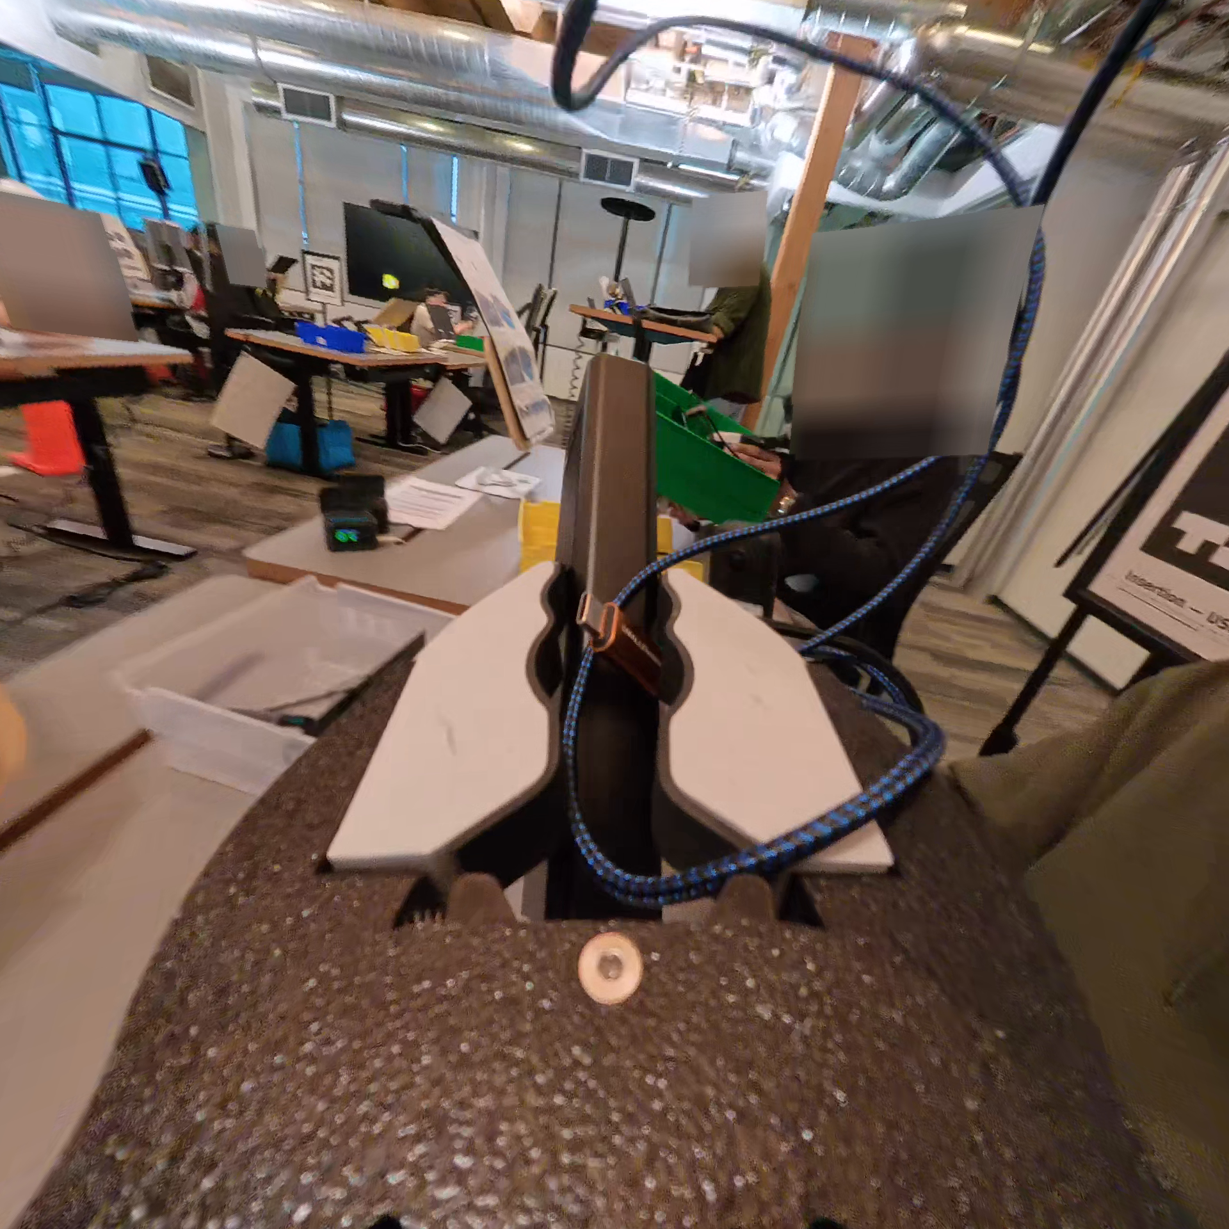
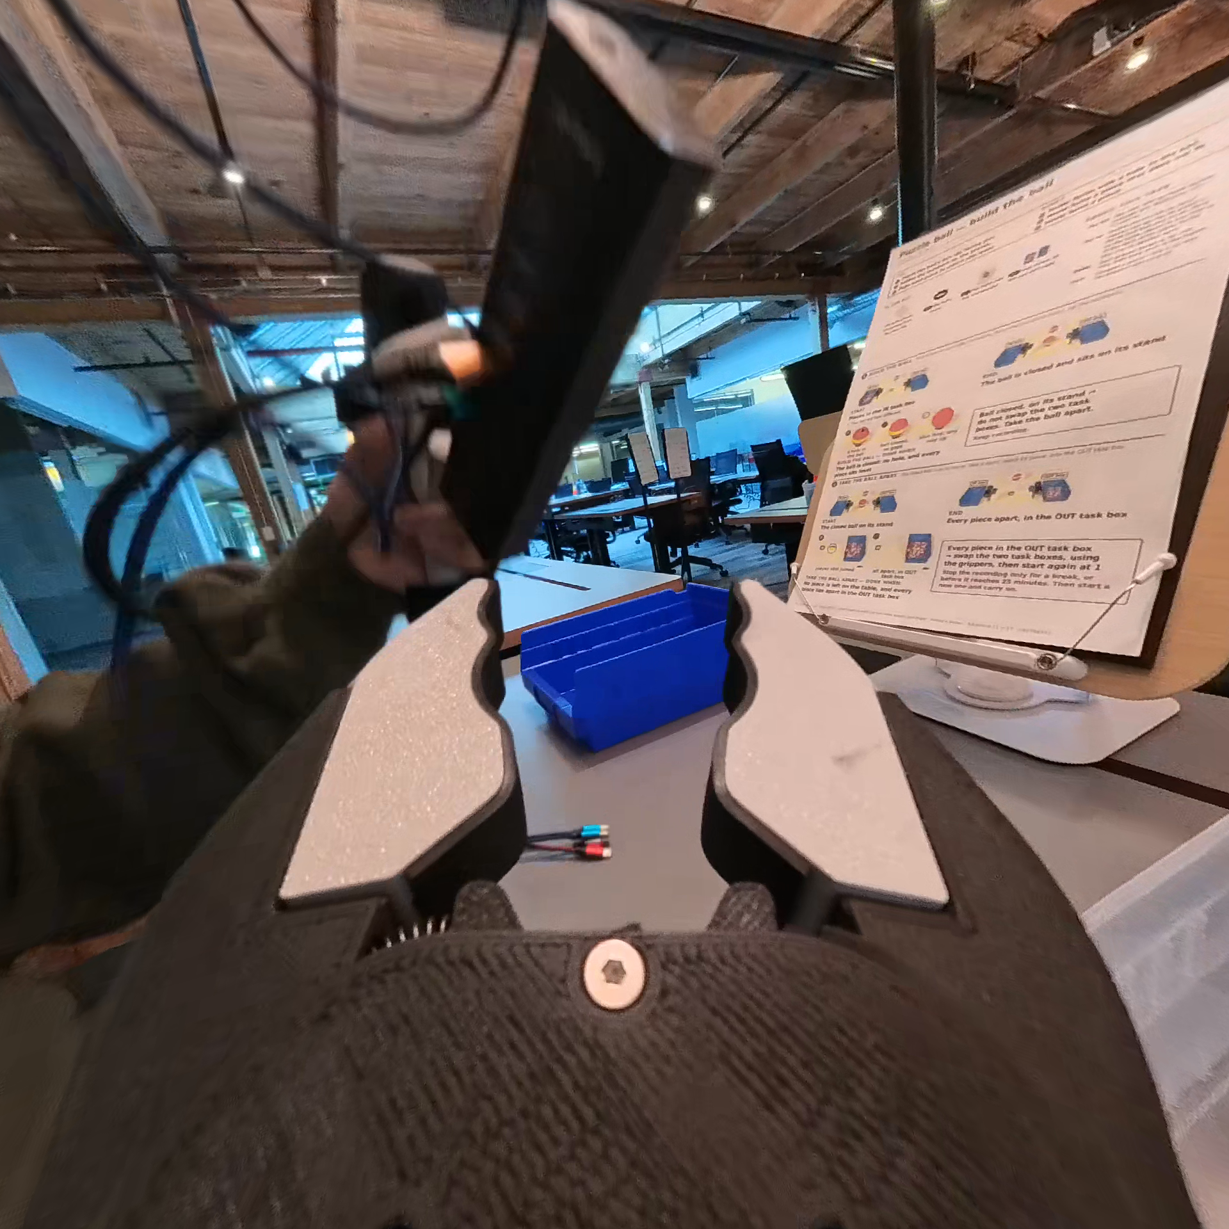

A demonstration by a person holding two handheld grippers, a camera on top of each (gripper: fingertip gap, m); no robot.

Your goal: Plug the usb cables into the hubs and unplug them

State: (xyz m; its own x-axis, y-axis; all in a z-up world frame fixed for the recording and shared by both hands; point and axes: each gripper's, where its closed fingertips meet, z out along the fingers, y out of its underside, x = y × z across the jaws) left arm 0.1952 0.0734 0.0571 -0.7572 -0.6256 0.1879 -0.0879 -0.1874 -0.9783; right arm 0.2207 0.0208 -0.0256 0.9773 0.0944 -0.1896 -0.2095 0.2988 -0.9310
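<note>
Your left gripper (image 1: 612,598) clamps the long black hub (image 1: 608,479), which stands up toward 12 o'clock with a blue braided cable (image 1: 931,745) looping off at 3 o'clock. Only your right view shows 2 loose cable plugs (image 2: 585,841) on the table (image 2: 638,798); there your right gripper (image 2: 612,598) is spread wide, holding nothing, the hub (image 2: 565,319) at 11 o'clock.

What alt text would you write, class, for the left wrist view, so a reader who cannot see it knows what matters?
The left gripper is shut on a long dark hub standing upright between its fingers. A copper-coloured plug on a blue braided cable sits at the hub's side; whether it is fully seated is unclear. Behind lie a clear bin and an office.
</note>
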